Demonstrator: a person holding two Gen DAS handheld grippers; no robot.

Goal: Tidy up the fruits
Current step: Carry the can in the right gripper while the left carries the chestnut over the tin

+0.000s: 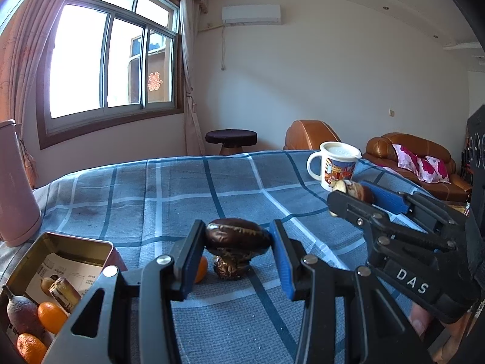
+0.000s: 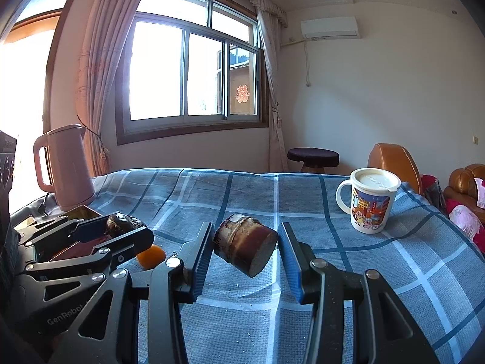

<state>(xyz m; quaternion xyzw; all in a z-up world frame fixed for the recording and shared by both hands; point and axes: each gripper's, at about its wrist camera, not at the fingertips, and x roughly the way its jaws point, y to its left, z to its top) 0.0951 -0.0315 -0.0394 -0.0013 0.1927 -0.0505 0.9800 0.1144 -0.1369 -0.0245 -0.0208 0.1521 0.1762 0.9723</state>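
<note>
My left gripper (image 1: 238, 247) is shut on a dark brown shiny fruit (image 1: 238, 236) and holds it above the blue checked tablecloth (image 1: 169, 188). Below it lie a second dark fruit (image 1: 229, 267) and a small orange (image 1: 200, 270). An open tin box (image 1: 60, 261) at the lower left holds two oranges (image 1: 50, 315), a purple fruit and a cut brown piece. My right gripper (image 2: 245, 245) is shut on a cut brown cylindrical piece (image 2: 245, 247), lifted off the cloth. The left gripper also shows in the right wrist view (image 2: 121, 227), with the orange (image 2: 150, 256) beneath it.
A lidded cartoon mug (image 2: 369, 203) stands at the right of the table. A pink kettle (image 2: 65, 170) stands at the back left. Brown sofas (image 1: 409, 157) and a dark stool (image 1: 231, 139) are beyond the table.
</note>
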